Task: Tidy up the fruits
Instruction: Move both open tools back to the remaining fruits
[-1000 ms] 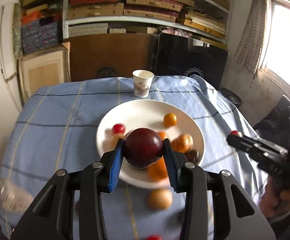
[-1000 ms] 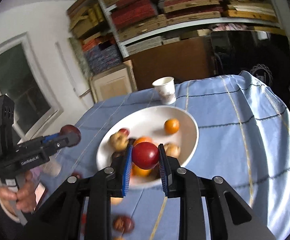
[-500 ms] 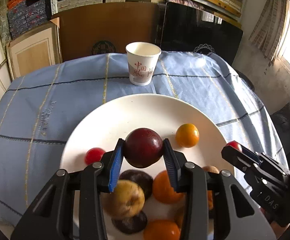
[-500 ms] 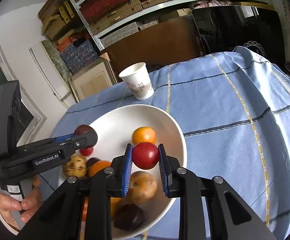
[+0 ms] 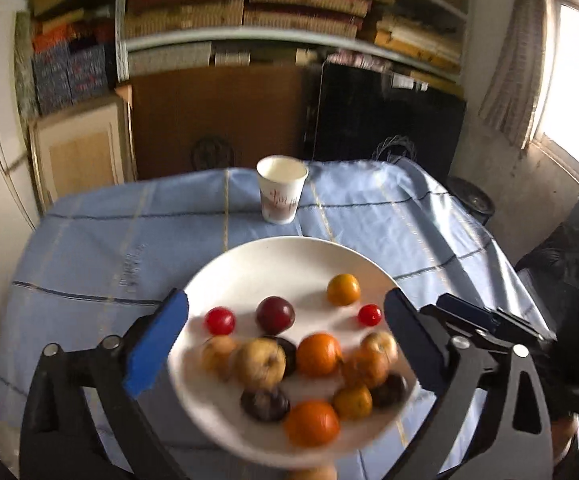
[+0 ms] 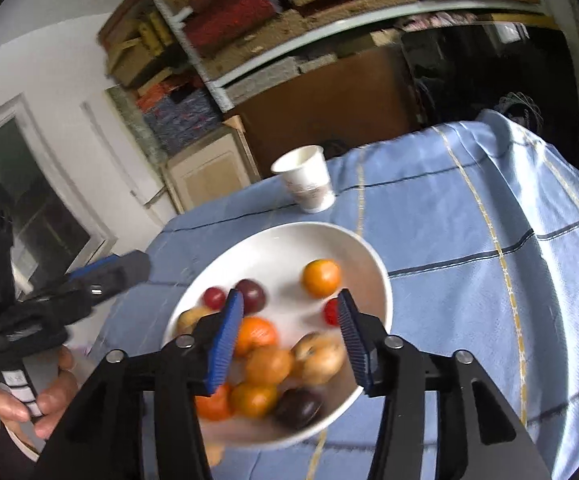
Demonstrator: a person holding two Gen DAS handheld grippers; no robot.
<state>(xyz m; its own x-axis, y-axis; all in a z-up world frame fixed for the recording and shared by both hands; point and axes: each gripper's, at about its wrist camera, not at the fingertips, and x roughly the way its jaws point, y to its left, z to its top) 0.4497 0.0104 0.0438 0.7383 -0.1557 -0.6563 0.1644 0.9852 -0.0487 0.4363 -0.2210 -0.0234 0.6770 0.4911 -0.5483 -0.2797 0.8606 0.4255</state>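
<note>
A white plate (image 5: 249,268) on the blue cloth holds several fruits: oranges, brownish apples, dark plums. My left gripper (image 5: 285,344) hangs over its near half, its jaws opening wide with nothing between them. The dark red plum (image 5: 275,314) lies loose on the plate beyond them, next to a small red fruit (image 5: 220,321). My right gripper (image 6: 289,338) is over the plate (image 6: 285,240) too, jaws opening, pads touching nothing. The red fruit (image 6: 331,312) rests on the plate just inside the right finger. Each gripper shows at the edge of the other's view.
A white paper cup (image 5: 281,190) stands on the cloth behind the plate. One pale fruit (image 5: 313,474) lies on the cloth at the plate's near edge. A person's hand (image 6: 41,396) holds the left gripper's handle. Shelves and boards stand behind the table.
Both grippers went from shut on fruit to open. The dark plum and the red fruit now lie on the plate. The left gripper has drawn back from the plate.
</note>
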